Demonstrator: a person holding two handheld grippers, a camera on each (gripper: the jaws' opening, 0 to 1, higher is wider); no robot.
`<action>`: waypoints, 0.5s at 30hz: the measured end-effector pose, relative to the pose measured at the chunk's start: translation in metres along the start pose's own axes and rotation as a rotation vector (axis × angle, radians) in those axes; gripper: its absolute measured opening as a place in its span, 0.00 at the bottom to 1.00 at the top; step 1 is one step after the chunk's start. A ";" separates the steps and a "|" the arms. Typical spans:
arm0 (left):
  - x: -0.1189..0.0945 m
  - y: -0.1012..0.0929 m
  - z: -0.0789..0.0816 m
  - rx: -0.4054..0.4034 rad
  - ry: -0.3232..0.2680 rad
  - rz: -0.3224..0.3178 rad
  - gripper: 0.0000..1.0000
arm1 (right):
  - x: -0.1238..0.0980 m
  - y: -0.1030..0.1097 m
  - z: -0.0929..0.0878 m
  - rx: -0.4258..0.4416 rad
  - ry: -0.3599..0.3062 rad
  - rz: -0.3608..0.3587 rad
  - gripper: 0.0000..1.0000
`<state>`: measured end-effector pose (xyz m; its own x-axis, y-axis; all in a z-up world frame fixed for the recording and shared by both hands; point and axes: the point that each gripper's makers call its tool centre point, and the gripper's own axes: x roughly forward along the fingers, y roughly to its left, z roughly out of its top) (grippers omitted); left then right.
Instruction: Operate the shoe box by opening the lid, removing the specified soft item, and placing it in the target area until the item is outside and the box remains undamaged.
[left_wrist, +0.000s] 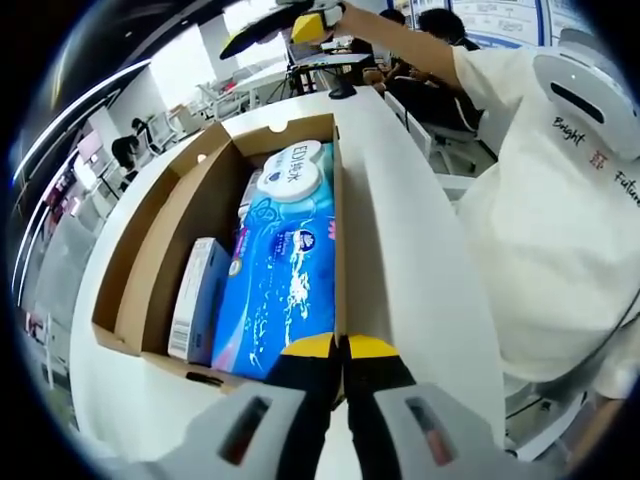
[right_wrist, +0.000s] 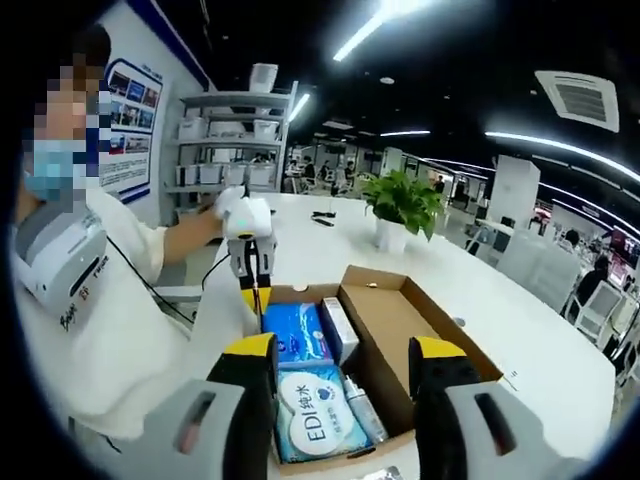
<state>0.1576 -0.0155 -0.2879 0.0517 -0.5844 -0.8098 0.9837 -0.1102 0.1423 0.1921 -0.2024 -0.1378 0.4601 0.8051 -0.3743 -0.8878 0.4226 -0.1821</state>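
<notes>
In the left gripper view, the brown cardboard shoe box (left_wrist: 190, 230) lies open at centre left on a smooth white table (left_wrist: 420, 270). Inside it is a glossy blue soft wipes pack (left_wrist: 285, 280) with a round white lid, beside a small white carton (left_wrist: 197, 298). The left gripper (left_wrist: 343, 347), at the bottom centre, has its yellow-tipped jaws pressed together at the box's near edge, grasping nothing that can be seen.

In the right gripper view, the right gripper (right_wrist: 340, 352) has its jaws spread wide above the open box (right_wrist: 400, 320). The wipes pack (right_wrist: 310, 385) lies inside. The left gripper (right_wrist: 256, 285) touches the box's far rim. A potted green plant (right_wrist: 403, 205) stands behind.
</notes>
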 end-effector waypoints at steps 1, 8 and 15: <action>0.000 0.000 0.000 0.001 -0.001 0.000 0.02 | 0.002 0.000 0.000 0.001 0.010 0.007 0.53; 0.000 0.000 0.001 0.001 -0.003 -0.001 0.02 | 0.014 0.001 -0.019 -0.055 0.153 0.048 0.54; 0.000 0.000 0.001 0.003 -0.006 0.003 0.02 | 0.020 -0.011 -0.029 -0.051 0.202 0.045 0.53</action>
<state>0.1571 -0.0160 -0.2870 0.0537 -0.5894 -0.8061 0.9831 -0.1105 0.1462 0.2111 -0.2029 -0.1702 0.4130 0.7206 -0.5569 -0.9091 0.3624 -0.2053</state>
